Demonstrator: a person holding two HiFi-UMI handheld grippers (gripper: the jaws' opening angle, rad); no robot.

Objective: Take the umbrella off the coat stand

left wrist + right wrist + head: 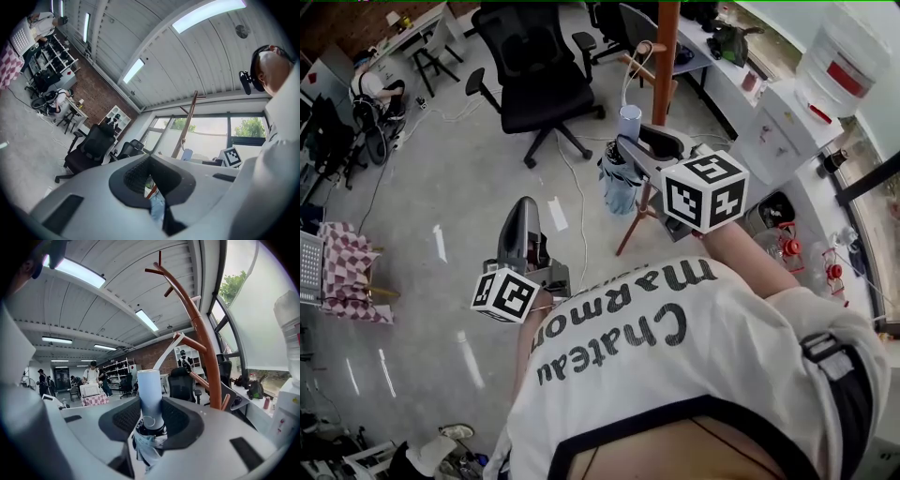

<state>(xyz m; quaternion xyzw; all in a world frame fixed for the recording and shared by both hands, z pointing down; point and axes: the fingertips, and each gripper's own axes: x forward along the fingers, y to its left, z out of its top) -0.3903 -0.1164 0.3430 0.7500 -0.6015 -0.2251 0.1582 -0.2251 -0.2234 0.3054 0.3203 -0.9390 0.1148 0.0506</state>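
Observation:
A folded light-blue umbrella [617, 186] hangs by a white strap from a peg of the brown wooden coat stand [664, 56]. Its pale cylindrical handle [150, 394] stands upright between the jaws of my right gripper [151, 417], which are wide apart on either side of it; I see no pad pressing on it. From the head view the right gripper [636, 137] reaches the handle [629, 122] from the right. My left gripper [525, 204] hangs lower left, apart from the umbrella, jaws together and empty. Past the left gripper [151, 182] the stand [185, 126] and umbrella handle [187, 154] show.
A black office chair [534, 75] stands beyond the stand on the pale floor. A white water dispenser [787, 127] and red extinguishers [787, 248] are at the right by the window. A checkered cloth [347, 267] lies far left. Desks line the back.

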